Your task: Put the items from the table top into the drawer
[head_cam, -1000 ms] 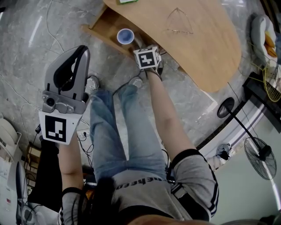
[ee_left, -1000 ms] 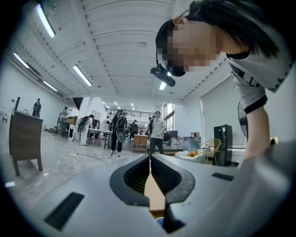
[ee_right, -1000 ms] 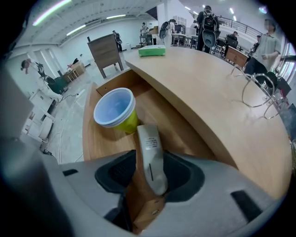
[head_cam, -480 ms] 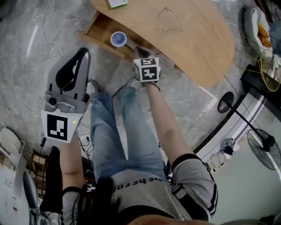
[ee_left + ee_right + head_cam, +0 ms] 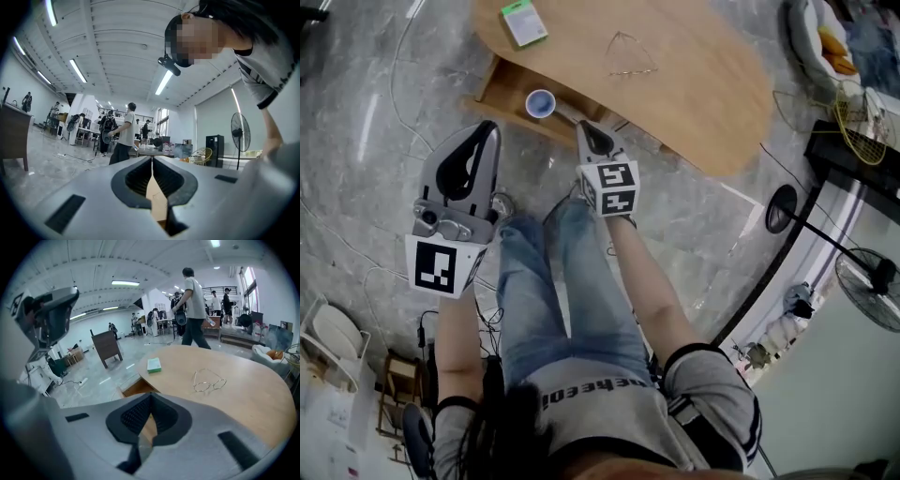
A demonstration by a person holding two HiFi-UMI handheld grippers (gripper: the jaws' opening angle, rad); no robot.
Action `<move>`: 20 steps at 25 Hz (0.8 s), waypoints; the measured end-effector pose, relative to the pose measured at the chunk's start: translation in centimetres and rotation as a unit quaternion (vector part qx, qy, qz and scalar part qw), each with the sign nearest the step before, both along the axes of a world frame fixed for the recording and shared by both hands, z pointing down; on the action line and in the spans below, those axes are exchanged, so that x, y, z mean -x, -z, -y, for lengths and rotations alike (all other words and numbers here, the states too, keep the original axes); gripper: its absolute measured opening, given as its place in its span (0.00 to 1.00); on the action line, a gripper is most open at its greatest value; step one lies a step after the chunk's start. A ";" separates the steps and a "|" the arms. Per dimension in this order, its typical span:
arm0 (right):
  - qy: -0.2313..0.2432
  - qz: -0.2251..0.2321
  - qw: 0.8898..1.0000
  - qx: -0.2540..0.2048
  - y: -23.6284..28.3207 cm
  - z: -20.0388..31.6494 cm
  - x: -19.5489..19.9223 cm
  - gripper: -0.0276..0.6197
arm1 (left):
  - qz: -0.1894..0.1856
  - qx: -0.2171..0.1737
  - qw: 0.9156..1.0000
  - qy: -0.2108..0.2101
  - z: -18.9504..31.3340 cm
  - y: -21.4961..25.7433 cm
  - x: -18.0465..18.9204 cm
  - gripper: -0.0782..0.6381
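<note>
You're holding left claw (image 5: 486,131) and right claw (image 5: 589,136) pressed together, empty, by the drawer (image 5: 492,89) with the cup (image 5: 540,103) sitting in it; box (image 5: 523,23) and glasses (image 5: 630,56) are lying on the surface (image 5: 703,89), and reaching in shut risks shoving the thin glasses off.

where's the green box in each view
Head view: green box, top left, at one end of the table.
Left gripper view: not in it.
Right gripper view: left of centre, near the table's far edge.
Shared landmark: the glasses lying to its right on the table.
</note>
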State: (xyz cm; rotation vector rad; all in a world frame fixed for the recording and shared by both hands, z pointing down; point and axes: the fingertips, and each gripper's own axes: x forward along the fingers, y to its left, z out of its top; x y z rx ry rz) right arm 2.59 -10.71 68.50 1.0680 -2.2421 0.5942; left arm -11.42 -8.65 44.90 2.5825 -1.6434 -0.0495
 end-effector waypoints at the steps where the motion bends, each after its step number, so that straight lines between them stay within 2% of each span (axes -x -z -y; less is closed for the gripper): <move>1: -0.008 0.007 1.000 -0.006 0.9 0.1 -0.2 0.05 | -0.002 -0.001 1.000 -0.002 0.2 0.3 -0.1 0.13; 3: -0.023 0.019 0.999 -0.017 2.8 0.0 -0.7 0.05 | -0.001 0.001 1.000 -0.009 0.1 1.0 -0.3 0.13; 7: -0.040 0.039 0.998 -0.040 7.0 -1.1 -1.3 0.05 | -0.017 -0.019 1.000 0.001 0.1 4.6 -0.3 0.13; 20: -0.038 0.051 0.988 -0.138 20.8 -3.2 -1.7 0.05 | -0.012 -0.042 0.999 -0.023 -2.2 12.9 -1.1 0.13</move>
